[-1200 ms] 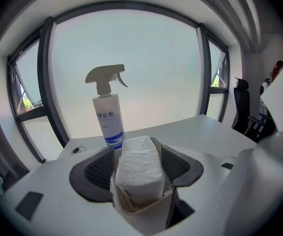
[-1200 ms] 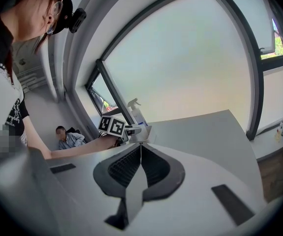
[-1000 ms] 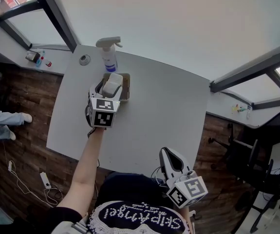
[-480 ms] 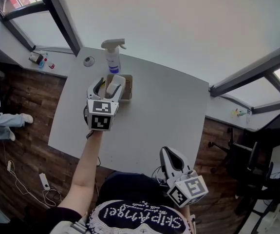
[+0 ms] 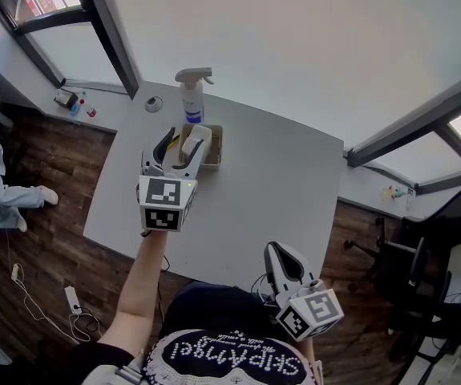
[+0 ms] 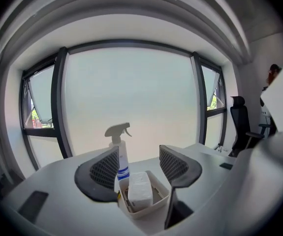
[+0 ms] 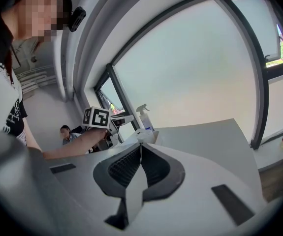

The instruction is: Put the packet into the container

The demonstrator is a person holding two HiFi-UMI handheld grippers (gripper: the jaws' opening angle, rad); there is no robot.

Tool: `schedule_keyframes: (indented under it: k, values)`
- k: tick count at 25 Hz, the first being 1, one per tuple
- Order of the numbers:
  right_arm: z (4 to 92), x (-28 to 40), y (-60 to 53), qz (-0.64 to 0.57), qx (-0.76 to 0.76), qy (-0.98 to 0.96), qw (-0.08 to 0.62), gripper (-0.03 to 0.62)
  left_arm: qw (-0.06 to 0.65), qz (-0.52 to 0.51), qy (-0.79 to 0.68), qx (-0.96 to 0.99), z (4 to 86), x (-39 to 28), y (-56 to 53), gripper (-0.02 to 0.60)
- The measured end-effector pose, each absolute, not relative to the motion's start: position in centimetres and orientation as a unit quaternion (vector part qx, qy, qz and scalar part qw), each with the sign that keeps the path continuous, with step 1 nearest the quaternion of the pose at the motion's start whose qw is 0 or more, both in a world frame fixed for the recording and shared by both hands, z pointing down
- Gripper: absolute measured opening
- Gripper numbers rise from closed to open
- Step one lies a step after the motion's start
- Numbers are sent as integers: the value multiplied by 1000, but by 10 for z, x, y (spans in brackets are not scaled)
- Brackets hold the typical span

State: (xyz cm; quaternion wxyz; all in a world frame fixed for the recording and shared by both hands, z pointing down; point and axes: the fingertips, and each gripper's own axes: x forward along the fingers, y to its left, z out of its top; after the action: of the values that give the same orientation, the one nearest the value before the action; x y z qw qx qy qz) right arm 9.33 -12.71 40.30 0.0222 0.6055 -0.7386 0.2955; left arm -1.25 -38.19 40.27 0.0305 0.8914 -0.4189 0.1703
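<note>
below and beyond the left tongs point(image 6: 139, 157), wide, empty, jaws just narrowing slightly, the packet point(image 6: 140, 187) lies in the container point(image 6: 143, 213); right tongs point(image 7: 141, 146) closed, empty.

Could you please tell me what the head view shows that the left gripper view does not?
Only the head view: the right gripper, held low past the near edge of the table, and the wooden floor. Only the left gripper view: how the left gripper stands, with its jaws apart, just closed slightly, pressing on nothing. Both: the packet standing in the container, with the spray bottle behind it.
</note>
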Motion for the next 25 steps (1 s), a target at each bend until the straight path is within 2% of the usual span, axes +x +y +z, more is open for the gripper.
schedule_keyframes:
  k: [5, 11, 16, 25]
  values:
    - [401, 90, -123, 292, 600, -745, 20, 15, -4, 118, -424, 898, 355, -15, -353, 202]
    - [398, 88, -119, 290, 597, -748, 13, 15, -23, 69, -414, 907, 314, -19, -309, 155]
    - [395, 82, -115, 287, 588, -756, 9, 15, 5, 32, -416, 909, 298, -29, -269, 116]
    - [388, 73, -109, 278, 580, -765, 5, 15, 41, 40, -399, 915, 307, -39, -215, 80]
